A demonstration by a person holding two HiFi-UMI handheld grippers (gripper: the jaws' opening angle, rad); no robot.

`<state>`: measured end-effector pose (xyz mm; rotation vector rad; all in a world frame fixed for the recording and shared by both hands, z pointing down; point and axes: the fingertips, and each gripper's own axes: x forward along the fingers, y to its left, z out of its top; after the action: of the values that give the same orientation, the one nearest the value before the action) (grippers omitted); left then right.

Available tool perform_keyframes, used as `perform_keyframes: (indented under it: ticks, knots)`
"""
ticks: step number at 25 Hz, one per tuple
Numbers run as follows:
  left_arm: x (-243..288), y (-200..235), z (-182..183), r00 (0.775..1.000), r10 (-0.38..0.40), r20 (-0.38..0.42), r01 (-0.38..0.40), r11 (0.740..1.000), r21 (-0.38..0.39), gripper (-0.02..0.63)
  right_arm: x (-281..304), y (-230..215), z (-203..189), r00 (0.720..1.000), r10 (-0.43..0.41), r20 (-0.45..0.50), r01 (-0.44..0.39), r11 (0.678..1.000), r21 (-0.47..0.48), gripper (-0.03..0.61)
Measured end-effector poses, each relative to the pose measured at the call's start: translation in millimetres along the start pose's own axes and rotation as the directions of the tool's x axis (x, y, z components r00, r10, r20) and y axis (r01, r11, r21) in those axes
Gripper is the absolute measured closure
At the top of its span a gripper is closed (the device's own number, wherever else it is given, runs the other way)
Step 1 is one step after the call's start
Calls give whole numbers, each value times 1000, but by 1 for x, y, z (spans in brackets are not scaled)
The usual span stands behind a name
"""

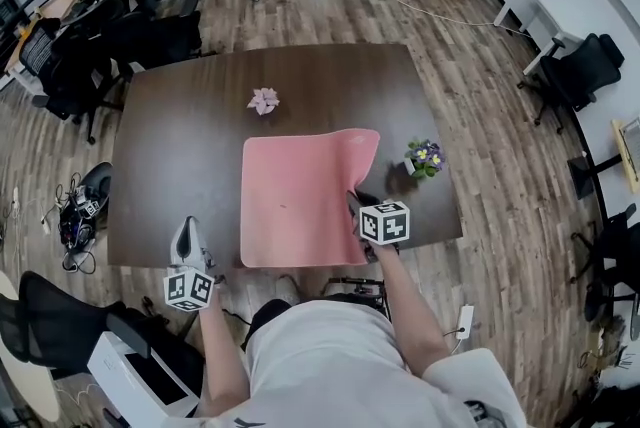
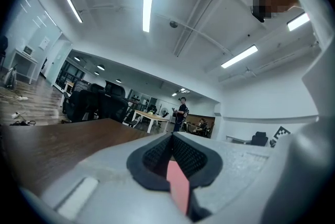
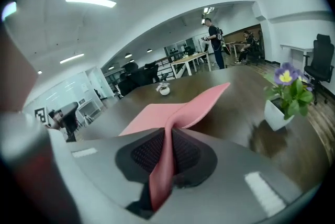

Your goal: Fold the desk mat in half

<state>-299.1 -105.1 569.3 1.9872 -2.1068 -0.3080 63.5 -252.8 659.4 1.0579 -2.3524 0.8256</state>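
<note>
I see the desk mat (image 1: 290, 196) as a plain pink rectangle, thin and limp, lying a little below the centre of the head view on the dark brown table (image 1: 180, 146). Its long sides run away from me and its near short edge sits close to the table's near edge. The left part lies flat. The right side is raised off the table and curls up and over, with the far right corner standing up in a soft wave. The near right corner is pinched between my right tongs (image 1: 358, 204). In the right gripper view the mat rises edge-on between the closed pads, then twists and fans out flat across the middle of the frame.
</note>
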Motion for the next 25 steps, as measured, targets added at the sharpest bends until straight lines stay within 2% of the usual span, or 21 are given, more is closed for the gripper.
perform_keyframes:
  ticks: [6,14,21,25]
  knots:
    - [-16,24,-3,999,44,-6,-44,999,-13,611,36,68,27,992,124,11,-124,992,-17,541]
    - [-29,61,6,994,105,3,-105,994,-16,612,100,131,20,975,214,-54,-215,977,1,540]
    - [-37,97,17,989,145,8,-145,989,-10,612,161,177,-9,964,213,-158,-214,977,9,540]
    - [-48,118,22,985,173,12,-173,985,-9,612,193,180,-31,968,132,-211,-130,991,26,538]
